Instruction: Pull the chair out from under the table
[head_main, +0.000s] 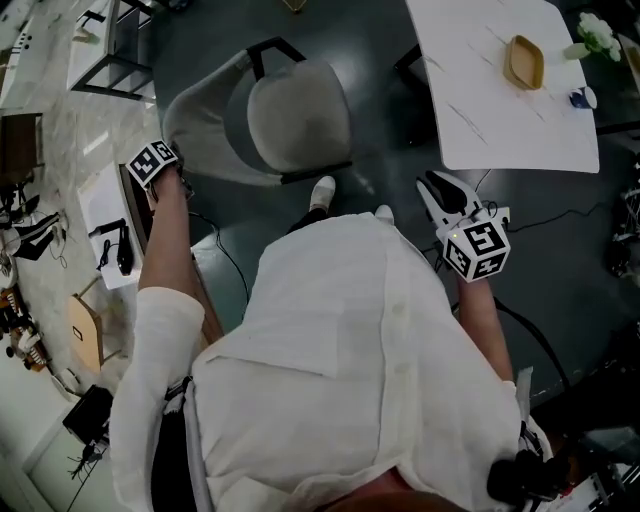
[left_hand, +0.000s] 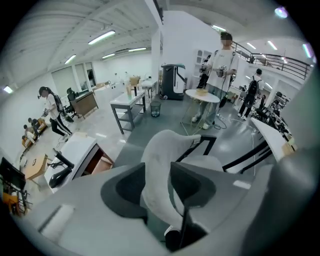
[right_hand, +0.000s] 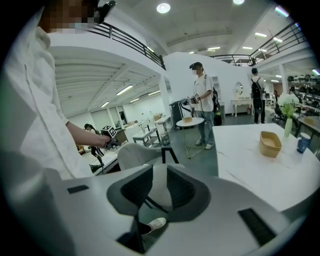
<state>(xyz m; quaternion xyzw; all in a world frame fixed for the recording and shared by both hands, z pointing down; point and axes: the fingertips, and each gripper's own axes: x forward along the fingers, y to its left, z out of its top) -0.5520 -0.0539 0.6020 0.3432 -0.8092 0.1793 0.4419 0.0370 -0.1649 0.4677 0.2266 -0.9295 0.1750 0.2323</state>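
The grey chair (head_main: 300, 125) stands on the dark floor left of the white table (head_main: 510, 120), clear of the tabletop. Its curved backrest (head_main: 195, 125) faces left. My left gripper (head_main: 155, 165) hovers at the backrest's left edge. In the left gripper view the backrest (left_hand: 165, 145) runs through the gap of that gripper (left_hand: 157, 172), whose jaws stand apart without pressing on it. My right gripper (head_main: 435, 185) is open and empty near the table's front edge. The right gripper view has the chair (right_hand: 137, 152) beyond the jaws of the right gripper (right_hand: 159, 182).
A wooden bowl (head_main: 524, 62), a blue cup (head_main: 583, 97) and a plant (head_main: 597, 35) sit on the table. A low white cabinet (head_main: 105, 215) stands to the left. Cables lie on the floor. People stand by a round table (left_hand: 201, 96) further back.
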